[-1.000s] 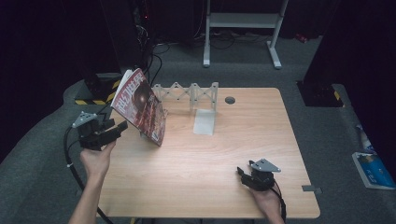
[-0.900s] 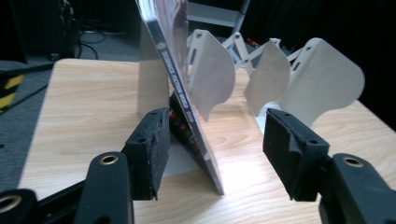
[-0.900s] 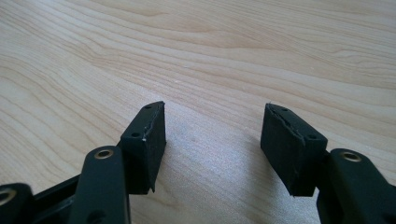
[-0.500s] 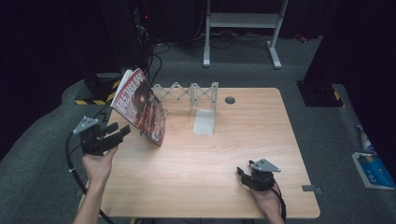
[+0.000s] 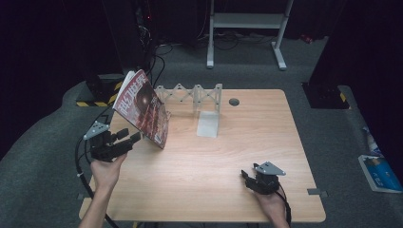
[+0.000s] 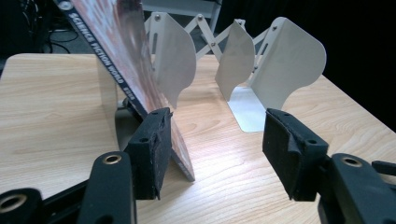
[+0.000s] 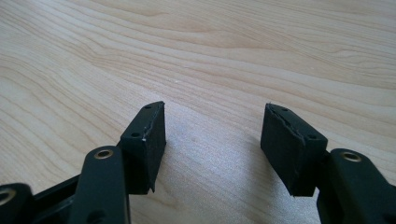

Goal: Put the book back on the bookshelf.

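A light wooden desk (image 5: 247,156) stands on grey carpet (image 5: 43,156) in a dark room with black surroundings. Behind it a white metal frame (image 5: 247,21) rests on the floor, and cables (image 5: 161,52) trail beside dark equipment (image 5: 121,42).

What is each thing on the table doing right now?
Magazine: closed, leaning tilted in the rack.
Rack: stretched out, its other slots empty.
Left gripper: open, one finger at the magazine's lower edge.
Right gripper: open, over the bare table.
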Motion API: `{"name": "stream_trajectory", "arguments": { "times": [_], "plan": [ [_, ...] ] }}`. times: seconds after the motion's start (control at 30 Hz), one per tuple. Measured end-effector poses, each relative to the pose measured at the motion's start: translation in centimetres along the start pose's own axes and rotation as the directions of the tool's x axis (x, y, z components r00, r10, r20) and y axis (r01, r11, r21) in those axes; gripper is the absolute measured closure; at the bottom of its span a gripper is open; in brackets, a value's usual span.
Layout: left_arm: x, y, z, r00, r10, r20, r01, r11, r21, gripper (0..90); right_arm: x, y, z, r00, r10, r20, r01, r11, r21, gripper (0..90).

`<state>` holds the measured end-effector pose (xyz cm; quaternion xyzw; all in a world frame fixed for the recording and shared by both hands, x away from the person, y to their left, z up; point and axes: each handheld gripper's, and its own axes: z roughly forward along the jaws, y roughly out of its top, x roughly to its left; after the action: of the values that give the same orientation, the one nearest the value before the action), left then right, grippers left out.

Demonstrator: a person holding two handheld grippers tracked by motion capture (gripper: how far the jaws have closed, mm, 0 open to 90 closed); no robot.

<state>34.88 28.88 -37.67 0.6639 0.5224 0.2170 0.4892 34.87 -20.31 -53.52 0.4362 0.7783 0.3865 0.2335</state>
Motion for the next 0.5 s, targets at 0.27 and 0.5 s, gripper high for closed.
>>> {"name": "stream_trajectory", "arguments": {
  "times": [0.27,0.5],
  "plan": [
    [-1.1,-0.1,0.7,0.9996,0.019,0.022,-0.020,0.9998,0.010,43.5,0.0,0.0,0.0,1.0000,0.001,0.000,-0.001,1.000,0.000,40.5],
    [-1.7,-0.3,1.3,0.9985,0.019,0.051,-0.020,0.9997,0.017,43.0,0.0,0.0,0.0,1.0000,-0.001,0.001,0.001,1.000,0.000,40.4]
  ]
}}
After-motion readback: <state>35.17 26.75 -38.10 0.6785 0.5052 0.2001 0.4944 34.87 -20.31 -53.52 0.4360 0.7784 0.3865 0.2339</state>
